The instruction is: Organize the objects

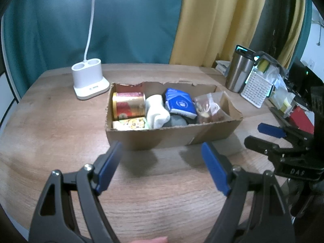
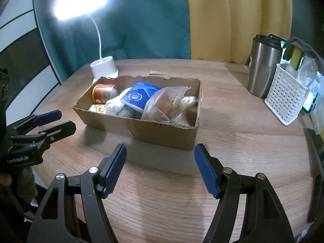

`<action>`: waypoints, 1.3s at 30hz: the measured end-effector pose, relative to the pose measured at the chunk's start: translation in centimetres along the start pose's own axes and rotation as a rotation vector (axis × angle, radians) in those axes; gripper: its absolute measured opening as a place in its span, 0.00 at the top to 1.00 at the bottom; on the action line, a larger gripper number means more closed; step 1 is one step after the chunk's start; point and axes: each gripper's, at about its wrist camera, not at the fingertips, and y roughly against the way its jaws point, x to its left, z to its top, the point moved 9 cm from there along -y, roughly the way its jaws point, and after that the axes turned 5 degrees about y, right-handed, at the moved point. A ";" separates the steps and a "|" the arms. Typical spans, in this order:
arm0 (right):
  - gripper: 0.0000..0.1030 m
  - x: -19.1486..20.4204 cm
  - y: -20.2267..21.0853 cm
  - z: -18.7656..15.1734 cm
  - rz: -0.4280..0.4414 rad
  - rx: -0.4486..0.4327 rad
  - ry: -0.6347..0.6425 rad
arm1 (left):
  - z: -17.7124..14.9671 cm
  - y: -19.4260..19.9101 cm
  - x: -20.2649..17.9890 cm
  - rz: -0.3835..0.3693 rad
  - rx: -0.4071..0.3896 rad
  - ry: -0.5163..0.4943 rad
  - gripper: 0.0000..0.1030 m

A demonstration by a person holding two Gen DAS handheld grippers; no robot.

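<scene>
An open cardboard box [image 1: 162,138] [image 2: 162,133] sits mid-table. It holds a red and gold can [image 1: 128,105] [image 2: 103,95], a small yellow tin [image 1: 131,124], a white sock [image 1: 157,111], a blue packet [image 1: 180,103] [image 2: 139,96] and a clear bag of snacks [image 1: 209,109] [image 2: 168,105]. My left gripper [image 1: 162,147] is open and empty, just in front of the box. My right gripper [image 2: 160,149] is open and empty, also in front of the box. Each gripper shows in the other's view: the right one [image 1: 261,134], the left one [image 2: 60,119].
A white desk lamp [image 1: 89,81] [image 2: 104,67], lit, stands behind the box at left. A steel tumbler [image 1: 240,70] [image 2: 263,64] and a white perforated holder [image 1: 256,90] [image 2: 285,99] with clutter stand at right. Teal and yellow curtains hang behind the wooden table [image 1: 162,192].
</scene>
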 end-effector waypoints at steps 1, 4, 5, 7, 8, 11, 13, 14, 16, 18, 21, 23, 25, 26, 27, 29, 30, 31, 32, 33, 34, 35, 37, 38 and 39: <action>0.29 -0.1 0.0 0.1 -0.001 -0.003 -0.005 | 0.0 0.0 0.0 0.000 0.000 -0.001 0.21; 0.29 0.0 0.0 0.1 -0.002 -0.003 -0.007 | 0.0 0.0 -0.1 -0.002 -0.001 -0.003 0.21; 0.29 0.0 0.0 0.1 0.000 -0.003 -0.006 | 0.0 0.0 -0.1 0.001 0.000 0.000 0.21; 0.29 0.0 -0.1 0.1 0.002 -0.003 -0.005 | 0.1 -0.1 0.0 0.002 0.006 0.013 0.21; 0.29 0.1 -0.1 0.1 0.001 -0.003 -0.005 | 0.1 -0.1 0.1 0.004 0.005 0.013 0.21; 0.29 0.1 -0.1 0.1 0.002 -0.001 -0.003 | 0.1 0.0 0.2 0.009 0.002 0.012 0.21; 0.29 0.1 -0.1 0.1 0.003 -0.002 -0.002 | 0.1 0.0 0.3 0.015 0.002 0.016 0.21; 0.29 0.1 -0.1 0.1 0.003 -0.001 -0.002 | 0.1 -0.1 0.4 0.017 0.002 0.017 0.21; 0.29 0.1 -0.1 0.1 0.005 -0.001 -0.001 | 0.1 -0.1 0.4 0.019 0.001 0.016 0.21; 0.29 0.2 -0.2 0.1 0.007 0.001 0.002 | 0.1 0.0 0.4 0.016 0.000 0.017 0.21; 0.29 0.3 -0.2 0.1 0.008 0.001 0.006 | 0.1 0.0 0.4 0.015 -0.002 0.019 0.21; 0.29 0.3 -0.2 0.1 0.007 0.001 0.004 | 0.2 0.0 0.5 0.016 -0.003 0.020 0.21; 0.29 0.3 -0.2 0.2 0.006 0.002 0.005 | 0.2 0.0 0.5 0.014 -0.003 0.022 0.21; 0.29 0.3 -0.2 0.2 0.006 0.002 0.005 | 0.2 0.0 0.5 0.014 -0.003 0.022 0.21; 0.29 0.3 -0.2 0.1 0.005 0.003 0.005 | 0.2 0.0 0.5 0.013 -0.002 0.021 0.21; 0.29 0.2 -0.2 0.2 0.006 0.003 0.005 | 0.2 -0.1 0.4 0.011 0.000 0.020 0.21; 0.29 0.2 -0.2 0.2 0.005 0.003 0.005 | 0.1 -0.1 0.4 0.010 0.003 0.020 0.21; 0.29 0.2 -0.2 0.2 0.005 0.004 0.006 | 0.1 -0.1 0.4 0.008 0.002 0.021 0.21; 0.29 0.2 -0.1 0.2 0.005 0.002 0.006 | 0.2 -0.1 0.4 0.008 0.002 0.020 0.21; 0.29 0.2 -0.1 0.2 0.006 0.002 0.006 | 0.2 -0.1 0.4 0.006 0.001 0.020 0.21; 0.29 0.2 -0.1 0.2 0.007 0.003 0.007 | 0.2 -0.1 0.4 0.005 0.001 0.020 0.21; 0.29 0.2 -0.1 0.2 0.005 0.003 0.008 | 0.3 -0.2 0.3 0.004 0.000 0.019 0.21; 0.29 0.2 -0.2 0.3 0.006 0.004 0.008 | 0.2 -0.3 0.4 0.005 0.005 0.021 0.21; 0.29 0.2 -0.2 0.3 0.006 0.005 0.009 | 0.2 -0.4 0.4 0.002 0.008 0.023 0.21; 0.29 0.2 -0.2 0.3 0.006 0.005 0.008 | 0.2 -0.4 0.3 0.003 0.009 0.022 0.21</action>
